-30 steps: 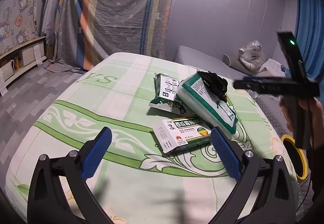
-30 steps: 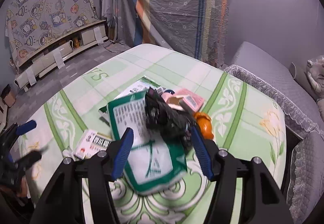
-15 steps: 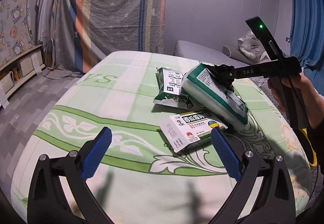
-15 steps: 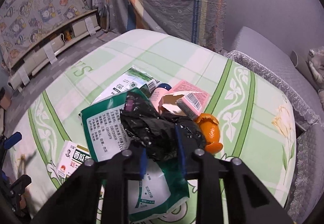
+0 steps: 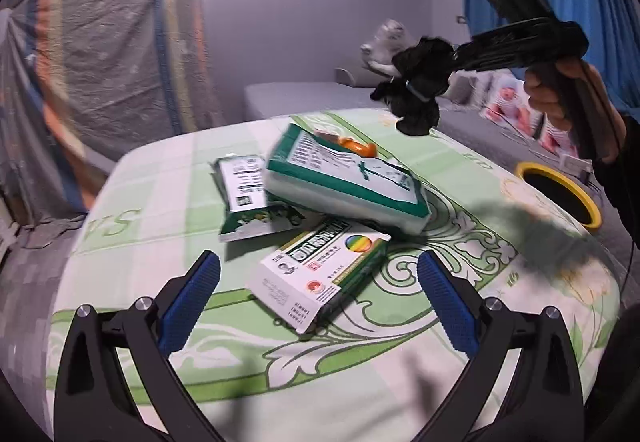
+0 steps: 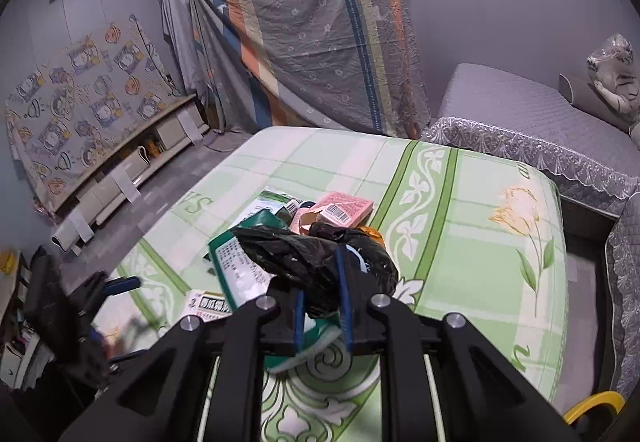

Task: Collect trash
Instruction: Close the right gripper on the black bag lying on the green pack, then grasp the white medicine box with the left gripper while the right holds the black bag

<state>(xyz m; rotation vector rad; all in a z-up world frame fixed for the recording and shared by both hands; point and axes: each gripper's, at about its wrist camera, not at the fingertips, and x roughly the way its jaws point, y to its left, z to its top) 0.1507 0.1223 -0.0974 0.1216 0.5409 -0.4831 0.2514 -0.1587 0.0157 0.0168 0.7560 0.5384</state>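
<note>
The right gripper (image 6: 322,306) has just been closing and now clamps the crumpled black plastic bag (image 6: 316,262), lifted clear of the bed (image 5: 160,178). The left gripper (image 5: 318,302) hangs spread wide, empty, over the medicine box (image 5: 320,274). Next, I'd say: carry the bag to the yellow-rimmed bin (image 5: 560,198) and release.

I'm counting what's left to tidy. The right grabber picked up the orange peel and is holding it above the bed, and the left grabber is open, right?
Not quite. The right grabber holds a crumpled black plastic bag, not the orange peel, which lies on the bed. The left wrist view shows the bag up in the air. The left grabber is open.
</note>
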